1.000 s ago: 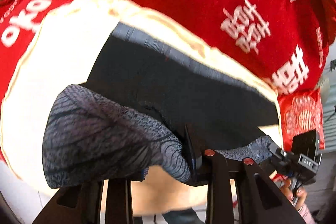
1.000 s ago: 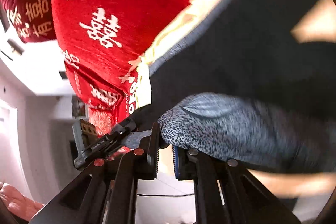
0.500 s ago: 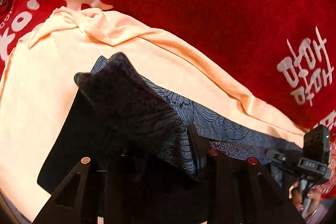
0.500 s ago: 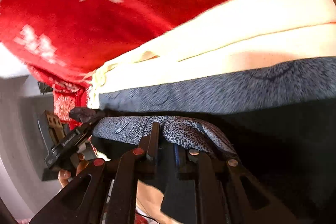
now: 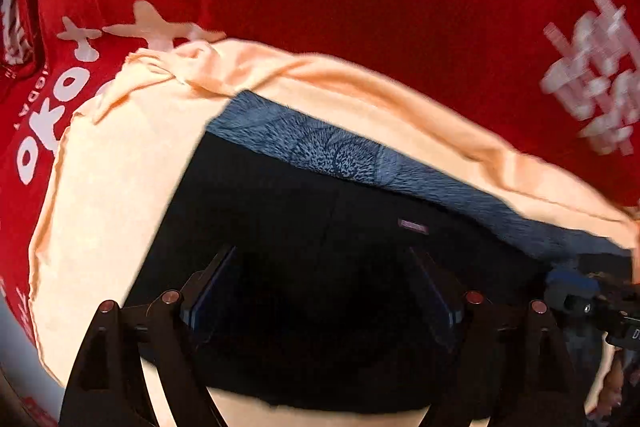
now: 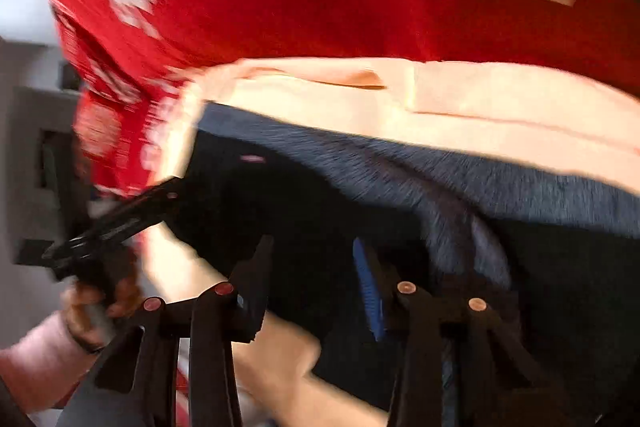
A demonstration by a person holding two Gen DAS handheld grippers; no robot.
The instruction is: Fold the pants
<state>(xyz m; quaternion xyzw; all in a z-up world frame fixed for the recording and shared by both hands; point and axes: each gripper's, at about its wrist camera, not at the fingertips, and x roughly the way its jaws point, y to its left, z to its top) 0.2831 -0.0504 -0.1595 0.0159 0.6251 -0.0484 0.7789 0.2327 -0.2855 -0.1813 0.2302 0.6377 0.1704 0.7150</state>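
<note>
Nearest, left hand-held gripper: jaws spread wide, just opened, pads clear of the cloth beneath. Right hand-held gripper: jaws parted, likewise just opening, nothing pinched between them. Below both, the pants: dark fabric folded over, a blue-grey patterned band along the far edge, lying flat on a peach cloth. Beyond, red cloth with white lettering.

Pants prob. fill gap betw. fingers.

A red printed cloth carries a peach sheet.
</note>
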